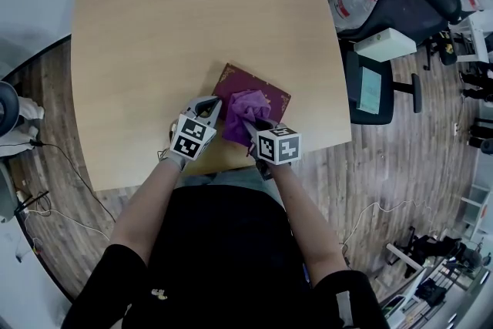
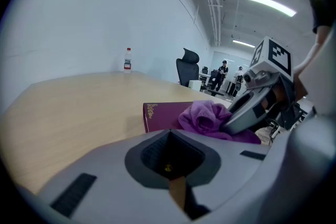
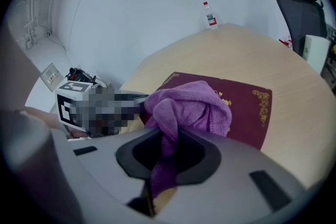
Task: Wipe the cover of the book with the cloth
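Note:
A maroon book [image 1: 262, 92] with gold corner ornaments lies flat near the front edge of the wooden table [image 1: 192, 11]. A bunched purple cloth [image 1: 245, 115] rests on the near part of its cover. My right gripper [image 1: 258, 125] is shut on the cloth [image 3: 189, 107], and a strip of it hangs down between the jaws [image 3: 163, 139]. My left gripper [image 1: 211, 107] is shut with nothing in it, its tip at the book's near left corner. From the left gripper view, the book [image 2: 160, 114] and cloth [image 2: 202, 115] lie just beyond the closed jaws [image 2: 169, 134].
A small bottle [image 3: 209, 14] stands at the table's far edge. A black office chair [image 1: 400, 19] with a white box [image 1: 385, 44] on it stands off the table's right side. Cables run over the wooden floor [image 1: 46, 189] at the left.

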The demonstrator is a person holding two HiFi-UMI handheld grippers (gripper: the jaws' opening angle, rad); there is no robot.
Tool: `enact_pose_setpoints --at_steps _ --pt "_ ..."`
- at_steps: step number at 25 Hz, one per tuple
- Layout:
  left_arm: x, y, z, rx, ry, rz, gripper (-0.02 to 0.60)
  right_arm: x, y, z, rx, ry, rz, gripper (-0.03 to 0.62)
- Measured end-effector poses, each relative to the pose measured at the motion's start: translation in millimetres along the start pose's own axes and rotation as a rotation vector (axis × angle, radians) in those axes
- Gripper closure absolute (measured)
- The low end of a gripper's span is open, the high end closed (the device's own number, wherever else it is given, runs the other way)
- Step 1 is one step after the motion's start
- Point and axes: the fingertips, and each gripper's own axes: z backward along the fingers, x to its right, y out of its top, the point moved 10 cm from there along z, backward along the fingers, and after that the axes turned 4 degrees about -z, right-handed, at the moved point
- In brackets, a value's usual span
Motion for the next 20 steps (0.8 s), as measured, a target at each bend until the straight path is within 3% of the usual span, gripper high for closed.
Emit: enact_pose_setpoints --at_steps 3,7,11,17,20 --pt "-2 2 1 0.007 -0.006 0.024 0.563 -3 -2 1 -0.003 0.017 -0.019 0.523" --pt "-9 -2 6 0.001 -0.054 0.144 0.563 -3 -3 1 -0.012 0.027 -0.017 0.523" --pt "-17 -12 23 0.006 -0.016 0.213 0.563 -2 -3 2 -0.014 0.035 -0.022 0.523" --pt "-22 -24 29 0.013 -0.04 0.321 0.563 -2 -1 3 -0.025 0.03 -0.024 0.523" --pt "-24 -25 28 0.021 -0.055 0.335 0.563 -3 0 1 -0.039 0.023 -0.024 0.523"
